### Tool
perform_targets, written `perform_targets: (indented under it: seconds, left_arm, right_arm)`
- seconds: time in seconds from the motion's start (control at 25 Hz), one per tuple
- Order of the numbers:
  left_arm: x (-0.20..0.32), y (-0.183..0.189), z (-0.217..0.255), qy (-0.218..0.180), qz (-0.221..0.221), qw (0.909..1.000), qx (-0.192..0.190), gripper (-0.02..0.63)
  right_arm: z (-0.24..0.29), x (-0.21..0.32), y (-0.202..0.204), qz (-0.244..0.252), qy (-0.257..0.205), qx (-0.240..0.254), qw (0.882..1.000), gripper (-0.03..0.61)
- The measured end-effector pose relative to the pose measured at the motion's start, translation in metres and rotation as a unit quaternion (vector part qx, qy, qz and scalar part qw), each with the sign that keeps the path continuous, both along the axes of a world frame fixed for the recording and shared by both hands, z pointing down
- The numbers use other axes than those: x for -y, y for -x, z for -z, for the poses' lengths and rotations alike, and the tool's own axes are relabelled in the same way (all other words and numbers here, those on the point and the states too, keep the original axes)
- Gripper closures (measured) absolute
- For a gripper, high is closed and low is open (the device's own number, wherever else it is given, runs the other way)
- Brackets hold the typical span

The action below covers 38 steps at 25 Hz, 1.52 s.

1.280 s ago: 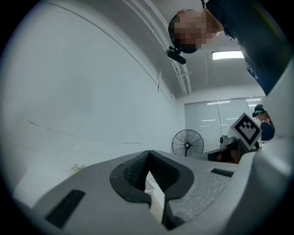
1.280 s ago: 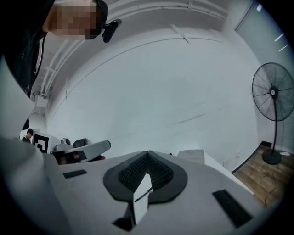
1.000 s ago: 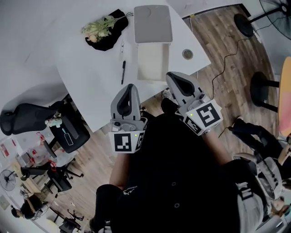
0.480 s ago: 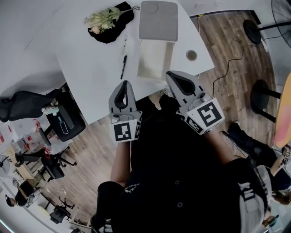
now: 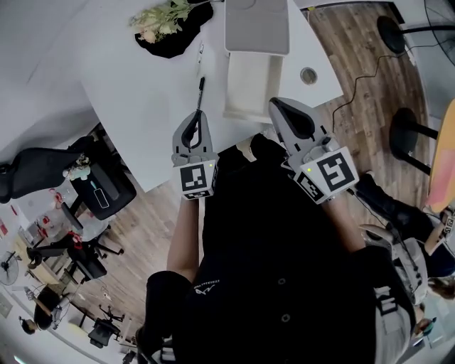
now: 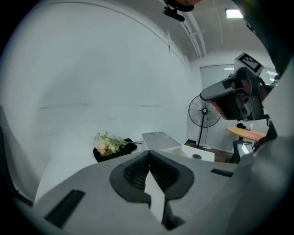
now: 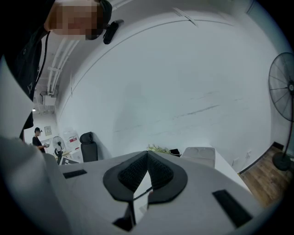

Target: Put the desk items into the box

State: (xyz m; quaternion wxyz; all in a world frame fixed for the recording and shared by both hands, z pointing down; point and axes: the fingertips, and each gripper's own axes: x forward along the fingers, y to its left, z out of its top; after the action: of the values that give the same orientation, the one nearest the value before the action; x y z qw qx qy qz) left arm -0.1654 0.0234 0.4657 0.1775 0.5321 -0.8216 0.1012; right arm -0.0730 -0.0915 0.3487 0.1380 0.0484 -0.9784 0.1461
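On the white counter (image 5: 142, 106), left of the box (image 5: 253, 89), one bunch of flowers (image 5: 160, 18) lies on a black cloth (image 5: 174, 43). Nearer the box lies one slim black pen (image 5: 200, 92). The box is a pale open rectangle, and its one grey lid (image 5: 257, 28), flat with rounded corners, lies at its far end. Right of the box sits one small round disc (image 5: 308, 75).

Only the head view shows the pen and the disc plainly, with both tools held at the counter's near edge. The left gripper (image 5: 197, 117) is just below the pen, and the right gripper (image 5: 279, 105) is by the box's near right corner.

The left gripper view shows its ribbed dark fingers (image 6: 133, 172) meeting at the tips with nothing between them, and a standing fan (image 6: 204, 114) right of the box. The right gripper view shows its fingers (image 7: 133, 172) likewise closed and empty, and a black chair (image 7: 87, 147) far left of the box.
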Motion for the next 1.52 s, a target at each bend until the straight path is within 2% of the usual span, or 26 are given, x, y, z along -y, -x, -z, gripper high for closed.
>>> perform_targets:
  seconds: [0.48, 0.76, 1.16, 1.36, 1.52]
  left_arm:
    - [-0.002, 0.03, -0.09, 0.085, -0.056, 0.9938, -0.046, 0.604]
    - [-0.004, 0.03, -0.145, 0.14, -0.083, 0.9835, -0.078, 0.546]
    - [-0.004, 0.036, -0.2, 0.202, -0.064, 0.9689, -0.127, 0.529]
    - [-0.005, 0.035, -0.222, 0.232, -0.074, 0.9608, -0.132, 0.529]
    - [-0.005, 0.035, -0.225, 0.242, -0.072, 0.959, -0.129, 0.529]
  right_arm:
    - [-0.016, -0.009, 0.009, -0.06, -0.004, -0.051, 0.997, 0.58]
    - [-0.026, -0.015, 0.012, -0.072, -0.003, -0.073, 0.995, 0.58]
    - [-0.034, -0.014, 0.006, -0.094, 0.001, -0.092, 0.991, 0.58]
    - [-0.04, -0.017, 0.004, -0.099, 0.006, -0.098, 0.99, 0.58]
    - [-0.041, -0.016, 0.001, -0.105, 0.008, -0.098, 0.99, 0.58]
